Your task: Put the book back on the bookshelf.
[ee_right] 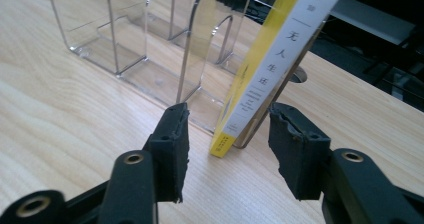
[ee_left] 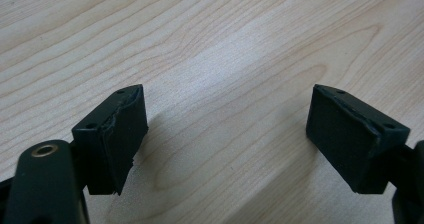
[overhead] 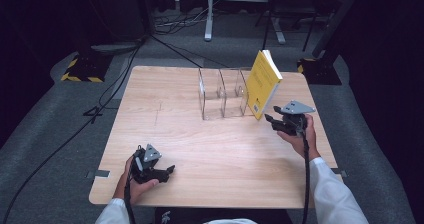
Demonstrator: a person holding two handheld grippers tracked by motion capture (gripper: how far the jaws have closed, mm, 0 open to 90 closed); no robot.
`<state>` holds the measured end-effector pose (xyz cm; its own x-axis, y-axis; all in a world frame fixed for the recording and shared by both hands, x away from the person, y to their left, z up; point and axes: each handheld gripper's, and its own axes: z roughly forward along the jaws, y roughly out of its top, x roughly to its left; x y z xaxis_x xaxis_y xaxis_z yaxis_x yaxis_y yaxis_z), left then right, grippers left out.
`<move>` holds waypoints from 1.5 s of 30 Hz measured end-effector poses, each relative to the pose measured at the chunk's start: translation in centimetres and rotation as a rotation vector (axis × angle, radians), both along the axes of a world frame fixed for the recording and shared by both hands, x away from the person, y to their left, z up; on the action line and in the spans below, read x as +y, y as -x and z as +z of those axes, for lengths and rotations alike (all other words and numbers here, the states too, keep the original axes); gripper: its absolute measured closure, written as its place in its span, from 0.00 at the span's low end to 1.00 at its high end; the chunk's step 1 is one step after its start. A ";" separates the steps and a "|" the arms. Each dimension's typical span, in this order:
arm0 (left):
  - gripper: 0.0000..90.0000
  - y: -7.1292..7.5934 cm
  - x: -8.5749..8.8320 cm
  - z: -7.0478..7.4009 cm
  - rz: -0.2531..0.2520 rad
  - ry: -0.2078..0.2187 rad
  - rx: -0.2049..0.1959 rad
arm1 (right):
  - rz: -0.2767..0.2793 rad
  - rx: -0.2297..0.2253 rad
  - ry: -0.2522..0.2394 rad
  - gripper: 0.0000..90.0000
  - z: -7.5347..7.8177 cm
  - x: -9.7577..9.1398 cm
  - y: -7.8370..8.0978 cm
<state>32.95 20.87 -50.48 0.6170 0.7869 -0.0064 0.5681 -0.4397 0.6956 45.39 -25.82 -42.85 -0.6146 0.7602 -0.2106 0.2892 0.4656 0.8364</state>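
A yellow book (overhead: 263, 81) stands tilted on its lower edge and leans against the right end of a clear acrylic rack (overhead: 222, 96) at the back of the wooden table (overhead: 200, 149). My right gripper (overhead: 270, 119) sits just right of the book's bottom, pointing at it. In the right gripper view the book's spine (ee_right: 270, 59) rises between the open jaws (ee_right: 227, 119), with a gap on each side, and the rack (ee_right: 125, 49) stands to its left. My left gripper (overhead: 170, 170) rests near the front left edge, open over bare wood (ee_left: 227, 129).
The rack's clear dividers stand upright with nothing in the slots. Cables (overhead: 115, 84) run over the grey floor behind and to the left of the table. A yellow-and-black striped stand base (overhead: 82, 69) sits at the far left, and white desk legs (overhead: 209, 14) stand behind.
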 end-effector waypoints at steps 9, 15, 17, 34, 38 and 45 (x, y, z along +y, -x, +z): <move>0.19 0.0 0.0 0.0 0.000 0.001 0.000 | 0.049 0.017 0.049 0.51 0.8 -0.1 1.0; 0.19 0.0 0.0 0.0 0.000 0.000 0.000 | 0.046 0.039 0.066 0.48 1.2 -0.6 1.6; 0.19 0.0 0.0 0.0 0.000 0.000 0.000 | 0.052 0.046 0.080 0.46 1.3 -0.8 1.9; 0.19 0.0 0.0 0.0 0.000 0.001 0.000 | 0.115 0.049 0.140 0.38 1.6 -1.3 4.1; 0.19 0.0 0.0 0.0 0.000 0.000 0.000 | 0.127 0.053 0.153 0.36 1.5 -1.4 4.5; 0.19 0.0 0.0 0.0 0.000 0.000 0.000 | 0.137 0.062 0.160 0.33 0.9 -1.7 5.3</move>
<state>32.95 20.87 -50.48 0.6167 0.7871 -0.0067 0.5683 -0.4393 0.6957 40.07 -27.52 -41.98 -0.7251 0.6290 -0.2804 0.2627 0.6290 0.7317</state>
